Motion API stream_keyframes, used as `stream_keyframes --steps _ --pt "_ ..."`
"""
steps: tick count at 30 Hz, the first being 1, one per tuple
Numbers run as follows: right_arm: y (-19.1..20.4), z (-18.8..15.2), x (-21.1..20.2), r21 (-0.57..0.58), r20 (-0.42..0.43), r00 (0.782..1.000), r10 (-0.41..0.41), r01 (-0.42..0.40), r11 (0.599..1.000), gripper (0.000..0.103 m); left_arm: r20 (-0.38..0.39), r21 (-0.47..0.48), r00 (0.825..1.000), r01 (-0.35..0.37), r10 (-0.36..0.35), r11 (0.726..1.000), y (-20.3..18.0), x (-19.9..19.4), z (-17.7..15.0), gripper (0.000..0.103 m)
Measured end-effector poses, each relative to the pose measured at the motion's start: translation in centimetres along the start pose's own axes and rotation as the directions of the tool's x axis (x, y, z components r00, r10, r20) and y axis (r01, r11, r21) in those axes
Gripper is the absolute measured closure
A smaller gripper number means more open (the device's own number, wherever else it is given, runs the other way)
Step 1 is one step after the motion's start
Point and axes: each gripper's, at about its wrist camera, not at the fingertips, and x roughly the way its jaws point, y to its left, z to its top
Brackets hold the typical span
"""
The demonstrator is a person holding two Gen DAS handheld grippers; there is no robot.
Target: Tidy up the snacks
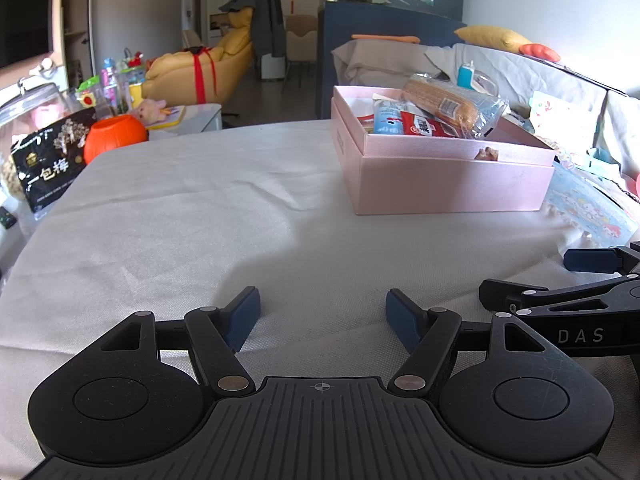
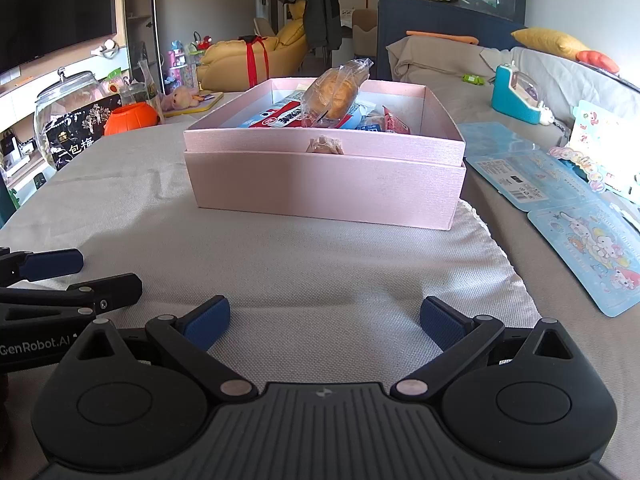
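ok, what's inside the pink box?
The pink box holds snacks: a clear-wrapped bread roll lies on top, over a red-and-white packet, blue-and-white packets and a red one. Anything beneath them and the box floor is covered.

The box (image 2: 324,188) sits on the surface (image 2: 280,264), far from the near edge. Snack packs (image 2: 280,117) lie in the box, and a wrapped bread (image 2: 334,94) lies on top of them. A jar (image 2: 64,108) stands behind the surface's left corner. Sticker sheets (image 2: 592,256) lie right of the box.
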Motion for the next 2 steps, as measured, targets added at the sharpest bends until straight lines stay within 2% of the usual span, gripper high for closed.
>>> stream_keyframes --steps 2 --pt "0.0 0.0 -0.01 0.0 0.0 1.0 0.0 0.0 1.0 0.002 -0.001 -0.001 1.0 0.0 0.0 1.0 -0.02 0.01 0.02 0.027"
